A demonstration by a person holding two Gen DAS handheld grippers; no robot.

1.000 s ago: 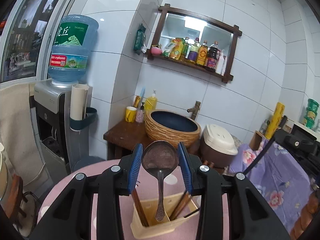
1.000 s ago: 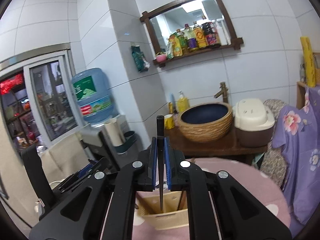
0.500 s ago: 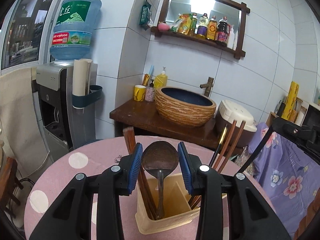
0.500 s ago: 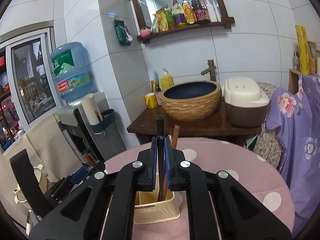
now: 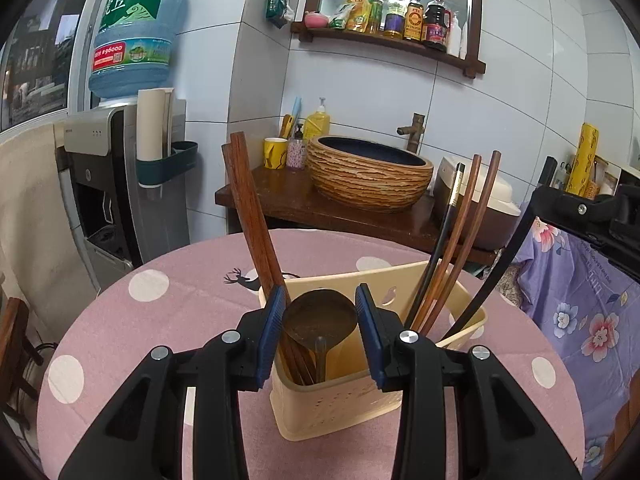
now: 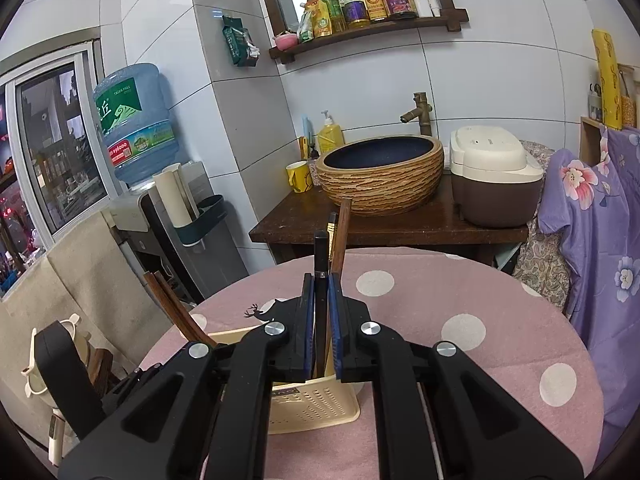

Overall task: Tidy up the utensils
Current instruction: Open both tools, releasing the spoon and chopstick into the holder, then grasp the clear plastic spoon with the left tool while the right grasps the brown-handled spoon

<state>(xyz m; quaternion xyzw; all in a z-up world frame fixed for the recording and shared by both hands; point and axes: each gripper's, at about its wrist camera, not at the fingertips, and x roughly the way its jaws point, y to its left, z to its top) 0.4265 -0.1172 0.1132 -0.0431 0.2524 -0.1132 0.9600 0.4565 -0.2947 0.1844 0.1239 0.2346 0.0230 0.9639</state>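
Observation:
A cream plastic utensil holder (image 5: 340,396) stands on the pink dotted table (image 5: 180,292). My left gripper (image 5: 320,316) is shut on a brown wooden spoon (image 5: 320,316), bowl up, with its handle down inside the holder. Brown chopsticks (image 5: 252,216) and more chopsticks (image 5: 460,232) stand in the holder. My right gripper (image 6: 320,312) is shut on a thin black utensil (image 6: 320,256), held upright with its lower end in the holder (image 6: 312,400). Wooden chopsticks (image 6: 340,236) rise just behind it.
A dark wooden stand (image 6: 360,224) behind the table carries a woven basin (image 6: 380,176) and a rice cooker (image 6: 492,176). A water dispenser (image 5: 132,148) stands at the left. A purple floral cloth (image 6: 600,220) hangs at the right.
Both grippers have come down toward the holder. The spoon and the black utensil now sit lower, with their lower ends inside it.

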